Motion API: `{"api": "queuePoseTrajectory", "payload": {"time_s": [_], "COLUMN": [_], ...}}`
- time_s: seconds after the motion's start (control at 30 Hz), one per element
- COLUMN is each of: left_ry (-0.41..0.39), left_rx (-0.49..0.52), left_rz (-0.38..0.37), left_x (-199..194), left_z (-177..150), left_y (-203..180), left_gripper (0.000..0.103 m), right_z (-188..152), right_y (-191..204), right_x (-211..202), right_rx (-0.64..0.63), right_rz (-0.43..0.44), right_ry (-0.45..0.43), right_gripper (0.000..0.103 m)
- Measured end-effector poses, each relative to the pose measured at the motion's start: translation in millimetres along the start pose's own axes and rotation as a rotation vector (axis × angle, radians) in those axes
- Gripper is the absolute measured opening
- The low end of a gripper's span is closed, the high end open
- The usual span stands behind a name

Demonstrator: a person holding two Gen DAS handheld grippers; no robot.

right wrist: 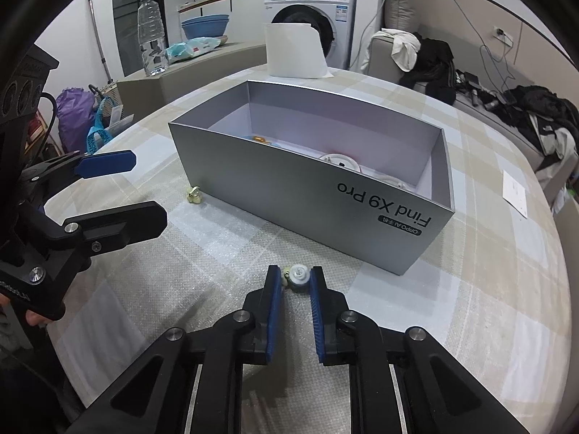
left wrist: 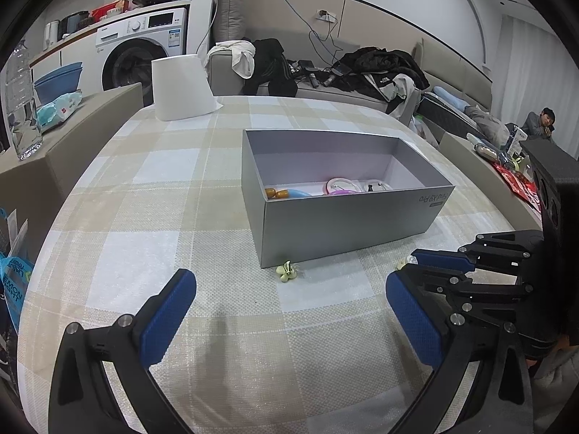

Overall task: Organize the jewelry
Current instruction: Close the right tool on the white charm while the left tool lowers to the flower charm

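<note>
An open grey box (left wrist: 343,224) (right wrist: 289,188) stands mid-table, with orange beads (left wrist: 275,193), a pink bangle (left wrist: 342,188) and white pieces inside. In front of its long side, my right gripper (right wrist: 296,276) (left wrist: 409,264) is shut on a small pale green-grey jewelry piece (right wrist: 297,277) resting on the cloth. A pale yellow flower-shaped piece (left wrist: 287,272) (right wrist: 194,195) lies at the box's near corner. My left gripper (left wrist: 289,289) (right wrist: 141,188) hovers open just short of that flower piece, holding nothing.
A checked cloth (left wrist: 144,217) covers the table. A white paper roll (left wrist: 181,86) stands at the far edge, a white sheet (right wrist: 515,190) lies right of the box. A water bottle (right wrist: 152,32) and wipes sit on a side ledge. Clothes cover the sofa (left wrist: 380,68); a person (left wrist: 542,123) sits far right.
</note>
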State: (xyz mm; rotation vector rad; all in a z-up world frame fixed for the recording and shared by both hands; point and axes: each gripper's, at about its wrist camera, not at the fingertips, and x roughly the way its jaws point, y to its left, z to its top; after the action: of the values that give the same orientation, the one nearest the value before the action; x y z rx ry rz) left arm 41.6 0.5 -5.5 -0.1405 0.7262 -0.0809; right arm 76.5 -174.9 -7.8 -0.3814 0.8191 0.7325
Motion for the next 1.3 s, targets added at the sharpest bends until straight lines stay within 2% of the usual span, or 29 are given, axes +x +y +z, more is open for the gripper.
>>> {"api": "queuePoseTrajectory", "payload": {"time_s": [0.1, 0.4, 0.7, 0.8, 0.97, 1.07, 1.3], "left_ry": [0.001, 0.006, 0.069, 0.091, 0.147, 0.145, 0.152], "left_rx": [0.006, 0.009, 0.024, 0.03, 0.035, 0.038, 0.032], "left_rz": [0.003, 0.002, -0.021, -0.031, -0.031, -0.014, 0.009], "left_x": [0.4, 0.6, 9.4, 12.6, 23.1, 24.0, 24.7], "left_z": [-0.3, -1.3, -0.8, -1.4, -1.5, -0.4, 1.5], "left_y": [-0.6, -0.9, -3.6, -5.3, -7.2, -7.0, -5.2], "left_gripper": [0.102, 0.102, 0.102, 0.092, 0.053, 0.043, 0.029], "right_z": [0.0, -0.9, -6.6, -5.2, -4.2, -5.0, -4.2], "right_y": [-0.7, 0.4, -6.2, -9.7, -11.0, -10.7, -11.2], "right_x": [-2.3, -5.9, -25.4, -28.9, -31.6, -32.1, -32.7], "right_rx": [0.001, 0.0, 0.044, 0.062, 0.063, 0.056, 0.054], "right_rz": [0.005, 0.014, 0.049, 0.053, 0.06, 0.067, 0.073], "right_ry": [-0.009, -0.021, -0.103, -0.118, -0.124, -0.121, -0.12], "right_gripper": [0.011, 0.01, 0.01, 0.01, 0.01, 0.01, 0.01]}}
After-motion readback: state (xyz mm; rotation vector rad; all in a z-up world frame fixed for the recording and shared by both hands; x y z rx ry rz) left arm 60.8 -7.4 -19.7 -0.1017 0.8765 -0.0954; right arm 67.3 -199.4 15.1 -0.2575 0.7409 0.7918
